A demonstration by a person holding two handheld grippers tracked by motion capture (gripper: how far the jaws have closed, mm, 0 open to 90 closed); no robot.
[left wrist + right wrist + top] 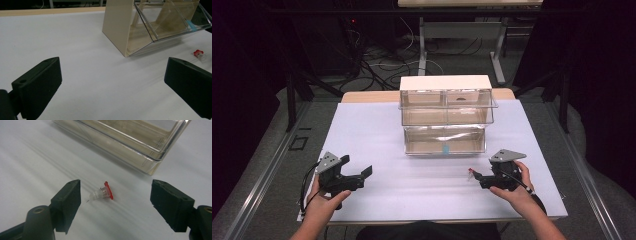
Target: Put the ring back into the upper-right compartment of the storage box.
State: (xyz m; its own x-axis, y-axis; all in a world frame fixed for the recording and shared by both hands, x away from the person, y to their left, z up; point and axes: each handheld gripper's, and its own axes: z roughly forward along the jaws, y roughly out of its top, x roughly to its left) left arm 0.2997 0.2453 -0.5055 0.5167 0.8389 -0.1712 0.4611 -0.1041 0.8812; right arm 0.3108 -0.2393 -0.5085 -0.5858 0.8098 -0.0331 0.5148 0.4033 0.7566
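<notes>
While the left gripper idles wide open at near left, the right gripper brackets the small red-capped clear plug lying on the white mat, jaws apart, not touching, near the clear drawer unit.

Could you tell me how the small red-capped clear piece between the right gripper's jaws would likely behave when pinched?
The red-capped clear piece looks tiny and light, so it may skid on the smooth white sheet. Lying on its side with a round cap, it could roll.
</notes>
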